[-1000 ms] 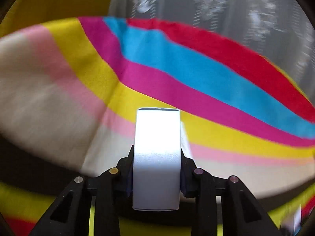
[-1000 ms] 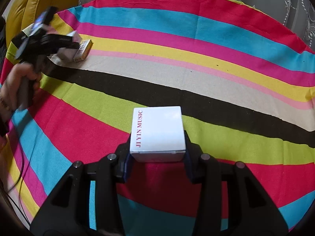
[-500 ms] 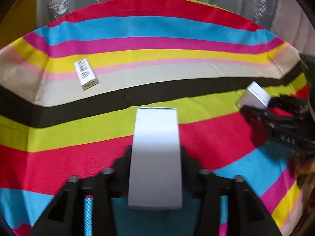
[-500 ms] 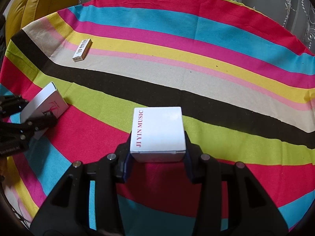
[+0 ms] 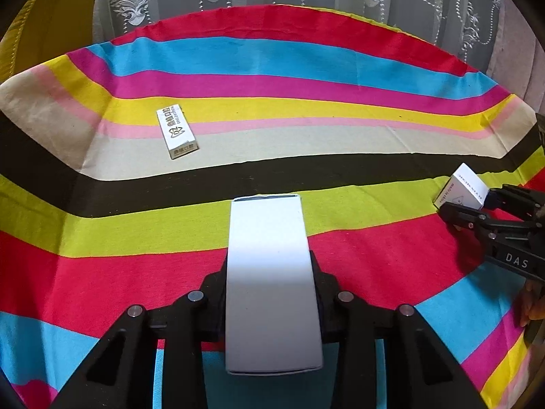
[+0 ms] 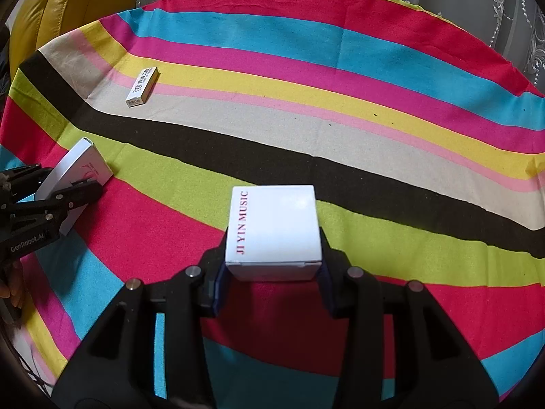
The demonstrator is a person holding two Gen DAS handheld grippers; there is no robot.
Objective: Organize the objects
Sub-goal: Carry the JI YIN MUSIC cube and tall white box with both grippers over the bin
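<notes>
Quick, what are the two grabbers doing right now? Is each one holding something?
Left gripper: jaws just closing, shut on the flat white box.
Right gripper: shut on the JI YIN MUSIC box.

"JI YIN MUSIC" on white box (image 6: 274,230), "DAS" on right tongs (image 5: 490,220), "GenRobot.AI" on left tongs (image 6: 73,191)

The left gripper (image 5: 272,293) tilts downward, its jaws just closing and clamped on a flat white box (image 5: 270,286). The right gripper (image 6: 272,272), equally tilted, grips a white cube box (image 6: 274,228), apparently firmly.
</notes>
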